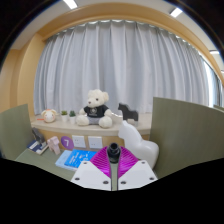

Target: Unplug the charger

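My gripper [113, 157] shows its two white fingers with magenta pads [100, 165] drawn together into a narrow V. A small black round plug end [113, 152], which I take to be the charger, sits pinched between the fingertips. Both pads press on it and it is held above the desk. No cable or socket shows around it. A white curved object [137, 146] stands just beyond the fingers to the right; I cannot tell what it is.
A purple booklet [78, 157] and a blue one [68, 141] lie on the desk to the left. A teddy bear [95, 106] sits on the windowsill before white curtains. Grey-green partitions stand at the left [12, 126] and right [190, 124].
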Tool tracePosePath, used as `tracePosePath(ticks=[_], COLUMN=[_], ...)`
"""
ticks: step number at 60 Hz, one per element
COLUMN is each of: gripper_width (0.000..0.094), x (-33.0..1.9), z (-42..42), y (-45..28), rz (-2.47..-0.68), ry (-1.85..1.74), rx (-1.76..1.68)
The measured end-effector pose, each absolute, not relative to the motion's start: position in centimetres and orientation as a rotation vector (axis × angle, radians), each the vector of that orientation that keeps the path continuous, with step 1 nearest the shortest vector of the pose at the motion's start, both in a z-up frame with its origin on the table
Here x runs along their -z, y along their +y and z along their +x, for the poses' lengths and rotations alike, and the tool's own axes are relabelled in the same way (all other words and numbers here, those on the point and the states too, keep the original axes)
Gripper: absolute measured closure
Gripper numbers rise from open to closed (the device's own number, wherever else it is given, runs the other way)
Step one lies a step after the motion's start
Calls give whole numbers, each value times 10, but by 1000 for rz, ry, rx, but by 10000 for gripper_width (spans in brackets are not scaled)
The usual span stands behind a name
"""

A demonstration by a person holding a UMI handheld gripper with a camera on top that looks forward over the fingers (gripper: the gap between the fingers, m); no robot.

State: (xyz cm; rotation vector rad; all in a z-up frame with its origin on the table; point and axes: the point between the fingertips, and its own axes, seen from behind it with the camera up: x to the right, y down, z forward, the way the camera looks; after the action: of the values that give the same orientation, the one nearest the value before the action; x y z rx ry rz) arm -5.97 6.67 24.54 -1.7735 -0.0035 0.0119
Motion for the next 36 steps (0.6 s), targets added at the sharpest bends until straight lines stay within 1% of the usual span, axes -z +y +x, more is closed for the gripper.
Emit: tracePosePath(ticks=[2, 7, 8, 9, 14, 18, 19, 25, 31, 32, 33, 36], gripper_width=[877, 878, 876, 867, 866, 865, 842, 822, 727, 705, 661, 431], x=[-216, -121, -105, -81, -31, -10, -2, 21, 24, 24, 24, 19], z=[-44, -25, -22, -19, -11, -7, -7, -5, -6, -6, -5, 3], y=[62, 54, 53, 43, 43, 38, 38, 31, 29, 28, 27, 26], rz=[-1843, -2047, -2078, -2091, -2195, -2226, -2226, -2264, -2258, -2263, -2267, -2263], ry=[13, 36, 38, 40, 67, 93, 94, 138, 162, 162, 167, 188], rx=[13, 15, 11, 13, 15, 14, 17, 11, 3, 6, 14, 59])
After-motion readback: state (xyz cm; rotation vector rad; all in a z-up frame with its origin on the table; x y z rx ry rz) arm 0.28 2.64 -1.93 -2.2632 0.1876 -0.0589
